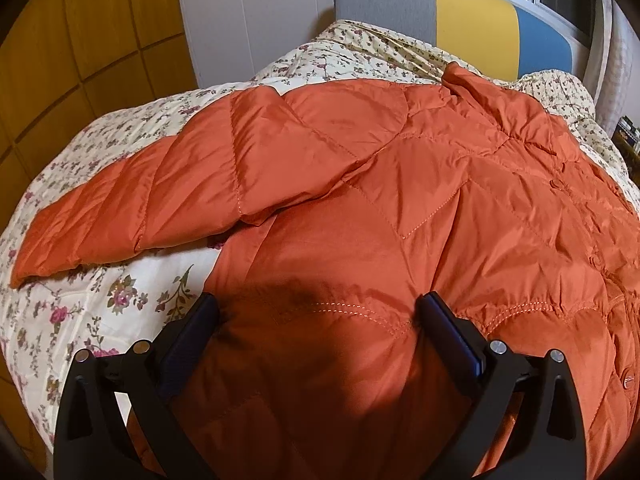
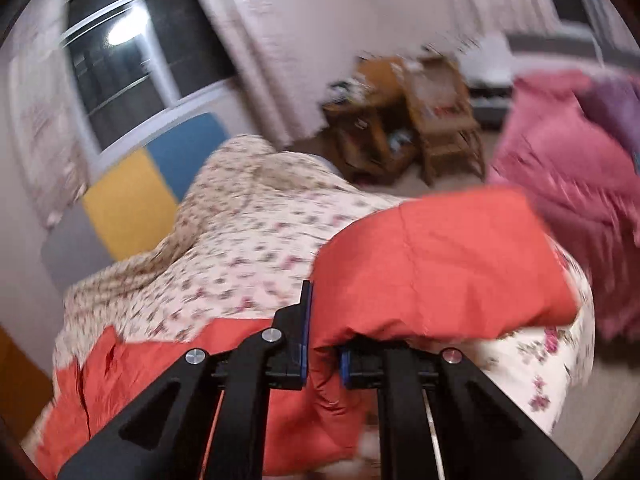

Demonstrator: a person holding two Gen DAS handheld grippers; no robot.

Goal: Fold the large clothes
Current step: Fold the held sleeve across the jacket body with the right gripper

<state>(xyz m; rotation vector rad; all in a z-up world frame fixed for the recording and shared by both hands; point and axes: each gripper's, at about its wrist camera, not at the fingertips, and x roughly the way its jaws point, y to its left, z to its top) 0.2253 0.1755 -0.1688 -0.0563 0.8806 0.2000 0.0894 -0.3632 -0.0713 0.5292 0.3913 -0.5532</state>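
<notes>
An orange quilted jacket (image 1: 400,208) lies spread on a floral bedspread (image 1: 80,280), one sleeve (image 1: 120,208) stretched out to the left. My left gripper (image 1: 316,312) is open just above the jacket's body, near its left side edge, holding nothing. In the blurred right wrist view, my right gripper (image 2: 326,344) is shut on a sleeve of the jacket (image 2: 440,256), which is lifted above the bedspread (image 2: 240,248). The rest of the jacket (image 2: 160,368) lies below it.
A grey, yellow and blue headboard (image 1: 472,20) stands under a window at the far end of the bed. Wooden wardrobe panels (image 1: 80,40) rise at the left. Wooden furniture (image 2: 400,120) and a pink quilt (image 2: 560,168) lie beyond the bed's right side.
</notes>
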